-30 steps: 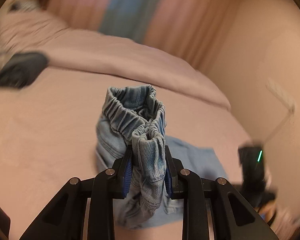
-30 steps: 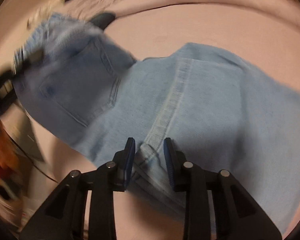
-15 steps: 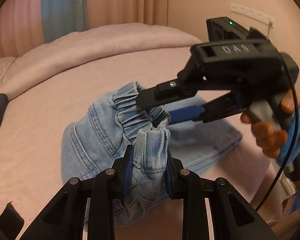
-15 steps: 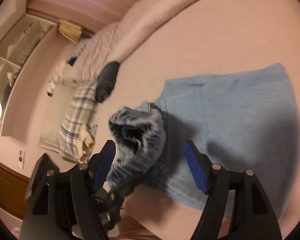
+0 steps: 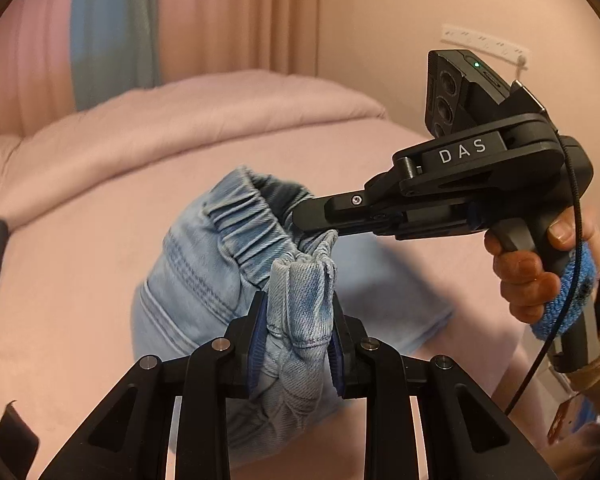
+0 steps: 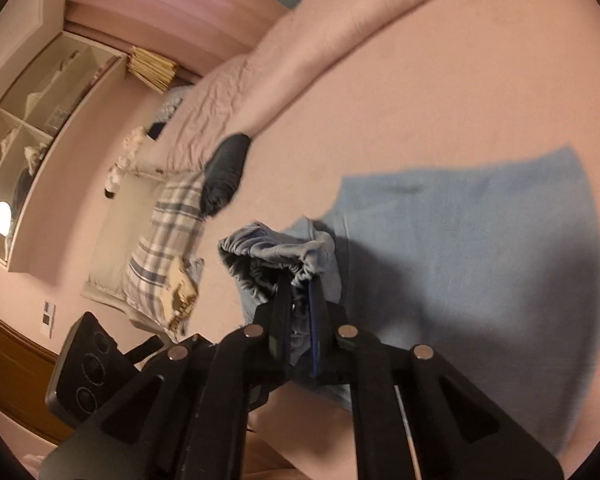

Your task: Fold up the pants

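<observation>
Light blue denim pants (image 5: pixel 204 276) with an elastic waistband lie on a pink bed. My left gripper (image 5: pixel 296 340) is shut on a bunched part of the waistband and holds it raised. My right gripper (image 6: pixel 300 300) is shut on the waistband right beside it; it shows in the left wrist view (image 5: pixel 320 216) coming in from the right, its tips at the gathered band. The pant legs (image 6: pixel 480 248) lie flat on the bed beyond.
The pink bed (image 6: pixel 440 92) has a rolled pink duvet (image 5: pixel 204 120) along its far side. A dark object (image 6: pixel 224 172) lies on the bed near a plaid pillow (image 6: pixel 160 248). Shelves (image 6: pixel 28 128) and curtains (image 5: pixel 112 28) stand behind.
My right gripper was open around the waistband half a second ago and has shut on it. One second ago it held the pants lower down. The left gripper kept its hold.
</observation>
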The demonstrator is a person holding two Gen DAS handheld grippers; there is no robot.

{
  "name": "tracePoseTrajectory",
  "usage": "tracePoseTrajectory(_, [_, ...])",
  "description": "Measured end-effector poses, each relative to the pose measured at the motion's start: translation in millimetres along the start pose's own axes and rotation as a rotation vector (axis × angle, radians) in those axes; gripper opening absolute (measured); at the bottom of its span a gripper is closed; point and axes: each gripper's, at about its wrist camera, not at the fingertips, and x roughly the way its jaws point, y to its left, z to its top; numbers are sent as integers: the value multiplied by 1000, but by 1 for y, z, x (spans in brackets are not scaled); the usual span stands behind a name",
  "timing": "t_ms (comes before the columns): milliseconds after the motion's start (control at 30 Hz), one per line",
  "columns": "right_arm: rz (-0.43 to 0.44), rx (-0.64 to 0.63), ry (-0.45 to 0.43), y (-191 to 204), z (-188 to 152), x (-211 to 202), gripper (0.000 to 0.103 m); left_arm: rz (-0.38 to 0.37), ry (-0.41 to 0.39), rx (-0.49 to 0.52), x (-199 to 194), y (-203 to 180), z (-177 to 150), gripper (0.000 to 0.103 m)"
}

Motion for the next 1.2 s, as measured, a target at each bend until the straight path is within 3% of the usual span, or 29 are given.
tracePoseTrajectory(133, [-9, -47, -71, 11, 12, -33, 6, -38, -32, 52, 3, -24, 23, 25])
tracePoseTrajectory(267, [-56, -30, -121, -2, 16, -56, 6, -84, -15, 95, 22, -48, 29, 25])
tracePoseTrajectory(467, [-115, 95, -153, -60, 4, -84, 6, -110, 99, 195, 72, -86, 23, 25])
tracePoseTrajectory(633, [-148, 188, -98, -113, -1, -67, 8, -84, 204, 272, 116, -101, 3, 30])
tracePoseTrajectory(767, [-148, 266, -83, -139, -7, -57, 12, -146, 210, 221, 108, -93, 3, 43])
tracePoseTrajectory(800, [-137, 274, -86, -140, -8, -60, 16, -174, 213, 199, 101, -90, 4, 44])
tracePoseTrajectory(833, [-147, 276, -86, -140, -8, -62, 28, -226, 220, 149, 91, -82, 7, 45])
tracePoseTrajectory(900, [-205, 275, -100, -138, -6, -72, 41, -318, 201, 60, 71, -68, 9, 45])
tracePoseTrajectory(967, [-233, 270, -128, -133, -4, -86, 41, -386, 135, -39, 41, -48, 11, 45])
tracePoseTrajectory(1000, [-237, 264, -144, -131, -4, -92, 41, -392, 107, -68, 31, -38, 11, 45])
tracePoseTrajectory(1067, [-207, 232, -183, -119, -3, -107, 41, -323, 59, -109, 18, -12, 10, 46])
tracePoseTrajectory(1100, [-170, 218, -186, -113, -3, -108, 41, -262, 57, -134, 18, 3, 9, 46])
tracePoseTrajectory(1200, [-110, 176, -129, -96, 0, -97, 43, -199, 79, -240, 28, 37, 2, 47])
